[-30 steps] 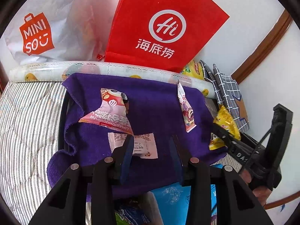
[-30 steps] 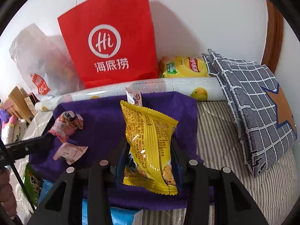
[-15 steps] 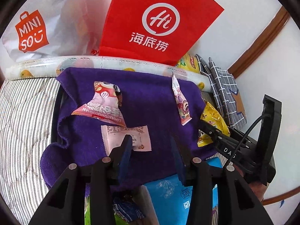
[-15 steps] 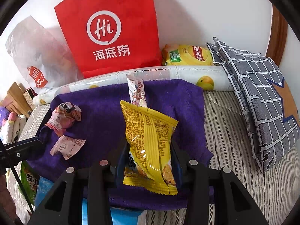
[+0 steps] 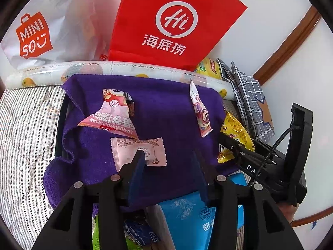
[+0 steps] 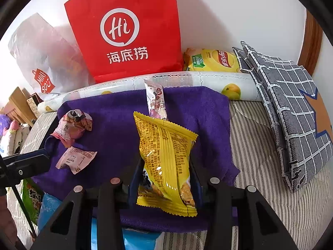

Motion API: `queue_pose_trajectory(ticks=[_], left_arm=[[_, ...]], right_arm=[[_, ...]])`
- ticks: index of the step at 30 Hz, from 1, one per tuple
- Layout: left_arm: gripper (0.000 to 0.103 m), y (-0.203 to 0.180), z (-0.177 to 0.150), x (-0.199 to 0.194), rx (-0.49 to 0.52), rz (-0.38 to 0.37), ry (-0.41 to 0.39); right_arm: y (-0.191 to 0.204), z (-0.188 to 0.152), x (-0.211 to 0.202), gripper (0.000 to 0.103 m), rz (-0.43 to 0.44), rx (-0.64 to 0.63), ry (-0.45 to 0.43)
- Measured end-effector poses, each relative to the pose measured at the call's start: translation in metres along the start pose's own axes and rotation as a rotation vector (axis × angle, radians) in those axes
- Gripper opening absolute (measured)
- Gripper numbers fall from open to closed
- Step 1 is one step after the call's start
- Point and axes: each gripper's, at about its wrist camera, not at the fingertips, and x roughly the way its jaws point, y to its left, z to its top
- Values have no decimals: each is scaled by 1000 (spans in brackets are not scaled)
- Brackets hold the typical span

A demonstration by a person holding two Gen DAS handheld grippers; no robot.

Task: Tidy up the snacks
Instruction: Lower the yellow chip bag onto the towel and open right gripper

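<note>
In the right wrist view only, yellow snack packet [image 6: 166, 160] fully visible between clamped right jaws; left jaws apart.

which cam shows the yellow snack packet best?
Right wrist. The yellow crinkled foil snack packet fills the centre, clamped between the right gripper jaws, its printed back fully visible. The left wrist view catches only part of it at the edge, behind the other gripper.

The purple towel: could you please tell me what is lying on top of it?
On the purple towel lie a crumpled pink packet, a flat pink sachet and a slim stick packet. Whatever lies beneath is covered.
</note>
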Motion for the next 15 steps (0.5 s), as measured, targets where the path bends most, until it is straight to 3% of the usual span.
queue_pose_trajectory(ticks=[15], left_arm=[[47, -4, 0, 0, 9, -8, 9]], right_arm=[[0, -2, 2, 41, -14, -7, 17]])
